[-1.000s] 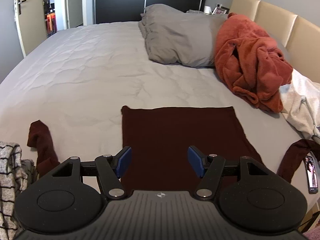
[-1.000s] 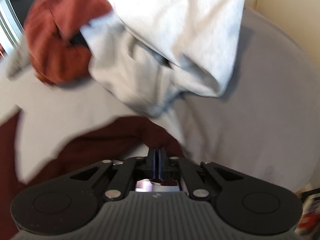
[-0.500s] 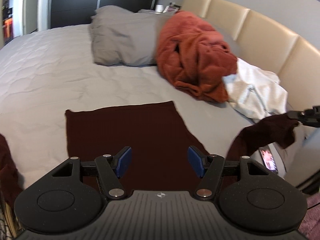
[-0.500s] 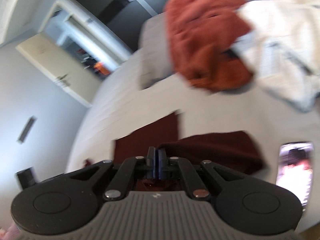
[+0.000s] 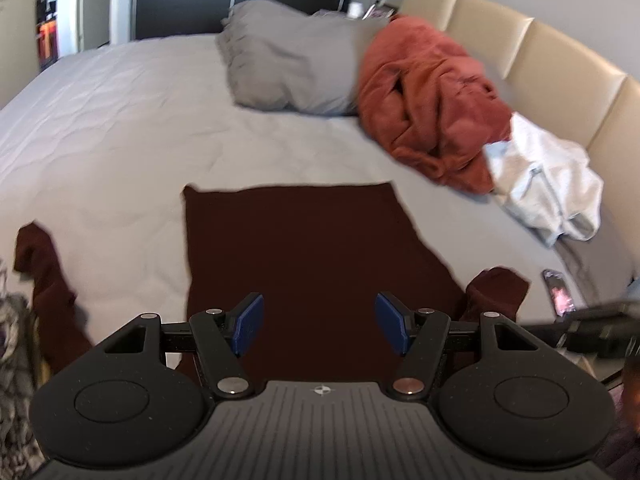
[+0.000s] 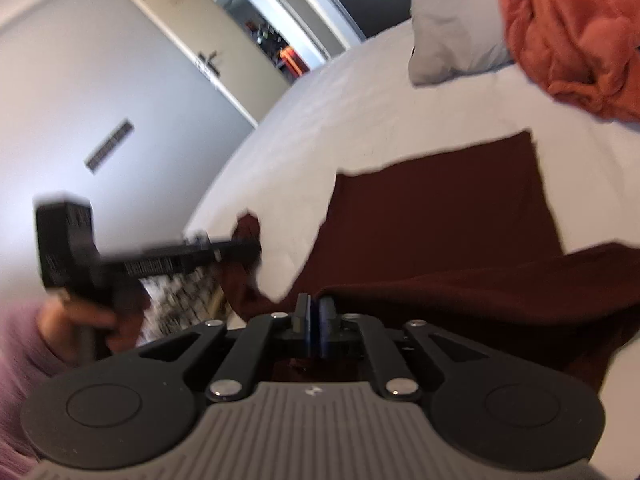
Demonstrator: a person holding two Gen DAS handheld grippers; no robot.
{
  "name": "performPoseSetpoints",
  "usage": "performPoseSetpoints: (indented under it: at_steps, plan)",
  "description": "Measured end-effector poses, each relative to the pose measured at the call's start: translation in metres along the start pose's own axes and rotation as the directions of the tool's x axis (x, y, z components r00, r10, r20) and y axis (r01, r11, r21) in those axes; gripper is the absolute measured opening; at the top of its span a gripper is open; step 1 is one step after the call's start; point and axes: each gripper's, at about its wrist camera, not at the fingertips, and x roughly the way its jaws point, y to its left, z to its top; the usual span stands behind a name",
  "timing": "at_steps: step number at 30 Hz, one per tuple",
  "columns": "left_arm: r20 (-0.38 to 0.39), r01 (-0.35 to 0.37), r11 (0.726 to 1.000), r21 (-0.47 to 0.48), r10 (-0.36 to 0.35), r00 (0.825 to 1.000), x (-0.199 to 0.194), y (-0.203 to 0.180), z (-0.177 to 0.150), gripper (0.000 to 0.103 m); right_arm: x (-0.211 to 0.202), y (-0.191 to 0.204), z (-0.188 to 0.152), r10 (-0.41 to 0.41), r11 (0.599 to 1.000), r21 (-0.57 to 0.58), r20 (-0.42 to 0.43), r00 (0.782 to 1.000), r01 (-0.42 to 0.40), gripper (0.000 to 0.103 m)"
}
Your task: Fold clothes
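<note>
One dark maroon top (image 5: 312, 264) lies body-flat on the bed (image 5: 120, 128), soft, light and limp; it should sag wherever lifted, so a cuff or hem corner is the sensible hold. Its right sleeve (image 6: 500, 280) is folded over toward the body, under the right gripper (image 6: 314, 320), whose jaws are opening; blur hides whether cloth remains pinched. Nothing sits between the spread jaws of the left gripper (image 5: 320, 322). Around: grey pillow (image 5: 288, 68), rust robe (image 5: 432, 96), white garment (image 5: 548, 188), phone (image 5: 558, 290), beige headboard (image 5: 540, 52).
</note>
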Motion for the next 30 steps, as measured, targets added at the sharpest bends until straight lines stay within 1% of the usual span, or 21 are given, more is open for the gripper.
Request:
performPoseSetpoints:
  at_steps: [2, 3, 5, 6, 8, 9, 11, 14, 17, 22, 24, 26, 28, 30]
  plan:
    - [-0.018, -0.007, 1.000, 0.000, 0.007, 1.000, 0.003, 0.004, -0.006, 0.060, 0.013, 0.005, -0.010, -0.029, 0.997, -0.066, -0.035, 0.999, 0.027, 0.038]
    - [-0.025, -0.009, 1.000, 0.002, 0.009, 1.000, 0.004, 0.006, -0.008, 0.060, 0.017, 0.006, -0.012, -0.049, 0.993, -0.111, -0.040, 0.998, 0.044, 0.055]
    - [-0.035, -0.003, 1.000, 0.011, 0.003, 0.999, 0.004, 0.008, -0.016, 0.060, 0.017, 0.010, -0.016, -0.086, 0.976, -0.201, -0.023, 0.996, 0.080, 0.056]
    - [-0.042, 0.005, 1.000, 0.017, -0.005, 0.999, 0.006, 0.007, -0.020, 0.060, 0.016, 0.009, -0.016, -0.100, 0.969, -0.227, -0.014, 0.995, 0.095, 0.056]
    - [-0.055, 0.025, 0.999, 0.037, -0.023, 0.998, 0.009, 0.004, -0.028, 0.060, 0.015, 0.005, -0.019, -0.137, 0.959, -0.251, -0.007, 0.991, 0.130, 0.056]
    - [-0.062, 0.034, 0.998, 0.055, -0.030, 0.998, 0.011, 0.001, -0.032, 0.060, 0.016, 0.002, -0.020, -0.161, 0.954, -0.257, -0.016, 0.987, 0.152, 0.056]
    - [-0.077, 0.048, 0.994, 0.095, -0.040, 0.996, 0.015, -0.007, -0.040, 0.060, 0.019, -0.005, -0.025, -0.225, 0.939, -0.275, -0.040, 0.974, 0.206, 0.056]
    - [-0.104, 0.052, 0.982, 0.183, -0.033, 0.994, 0.024, -0.025, -0.050, 0.060, 0.023, -0.019, -0.034, -0.297, 0.916, -0.300, -0.063, 0.953, 0.265, 0.057]
    - [-0.161, 0.069, 0.967, 0.247, -0.029, 0.986, 0.039, -0.043, -0.063, 0.060, 0.023, -0.035, -0.039, -0.339, 0.908, -0.287, -0.080, 0.937, 0.304, 0.058]
    - [-0.233, 0.140, 0.936, 0.323, -0.065, 0.970, 0.057, -0.071, -0.080, 0.060, 0.022, -0.067, -0.042, -0.425, 0.887, -0.240, -0.091, 0.901, 0.394, 0.058]
    - [-0.256, 0.158, 0.921, 0.355, -0.067, 0.964, 0.065, -0.082, -0.085, 0.060, 0.019, -0.081, -0.043, -0.450, 0.880, -0.214, -0.096, 0.888, 0.423, 0.058]
    - [-0.276, 0.173, 0.901, 0.398, -0.062, 0.959, 0.073, -0.093, -0.090, 0.060, 0.016, -0.093, -0.043, -0.465, 0.878, -0.185, -0.104, 0.879, 0.442, 0.058]
    - [-0.286, 0.173, 0.882, 0.438, -0.045, 0.957, 0.082, -0.103, -0.094, 0.060, 0.014, -0.102, -0.043, -0.479, 0.873, -0.167, -0.116, 0.870, 0.458, 0.059]
    - [-0.296, 0.171, 0.872, 0.459, -0.031, 0.955, 0.090, -0.109, -0.097, 0.060, 0.016, -0.107, -0.043, -0.482, 0.872, -0.163, -0.130, 0.866, 0.461, 0.059]
